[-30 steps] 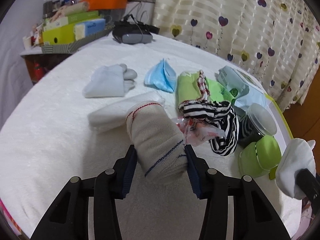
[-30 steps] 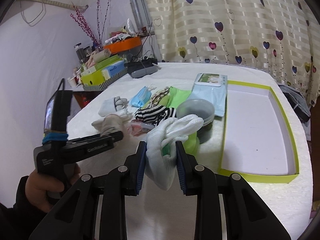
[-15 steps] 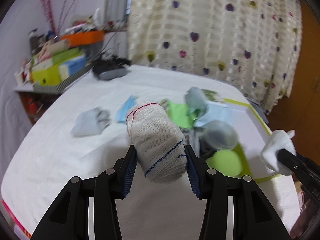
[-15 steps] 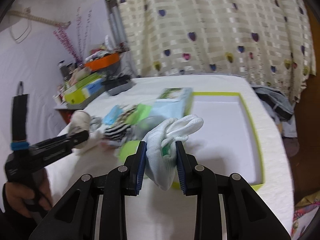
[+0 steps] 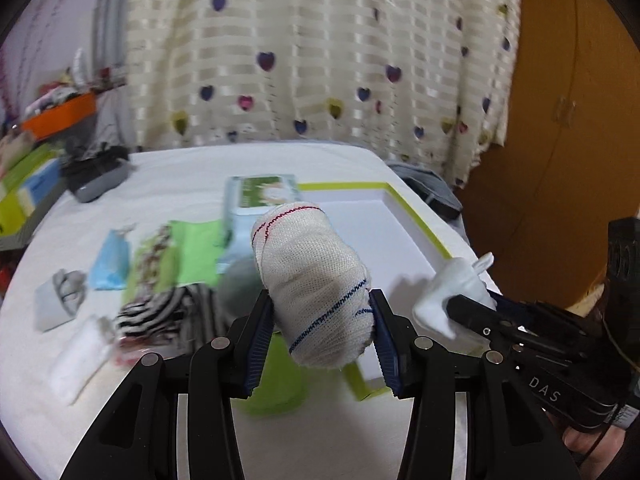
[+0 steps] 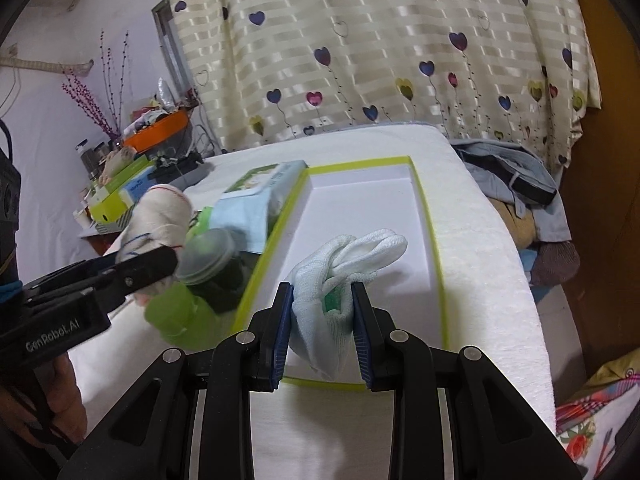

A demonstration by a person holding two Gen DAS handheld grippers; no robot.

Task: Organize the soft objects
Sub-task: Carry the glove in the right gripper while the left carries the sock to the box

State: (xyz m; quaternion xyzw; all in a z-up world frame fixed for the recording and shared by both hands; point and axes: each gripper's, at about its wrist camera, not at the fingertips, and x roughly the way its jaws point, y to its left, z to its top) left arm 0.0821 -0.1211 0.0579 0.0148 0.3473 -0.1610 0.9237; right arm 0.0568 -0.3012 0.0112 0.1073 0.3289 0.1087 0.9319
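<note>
From the left wrist, the left tool (image 5: pixel 322 324) was clamped on a rolled beige sock (image 5: pixel 316 292), held above the table (image 5: pixel 168 172) near the green-rimmed tray (image 5: pixel 416 220). From the right wrist, the right tool (image 6: pixel 322 330) gripped a white glove (image 6: pixel 340 276) over the tray's near end.

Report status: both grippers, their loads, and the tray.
Left gripper shut on rolled beige knit glove. Right gripper shut on white knit glove. Green-rimmed white tray bare inside.
</note>
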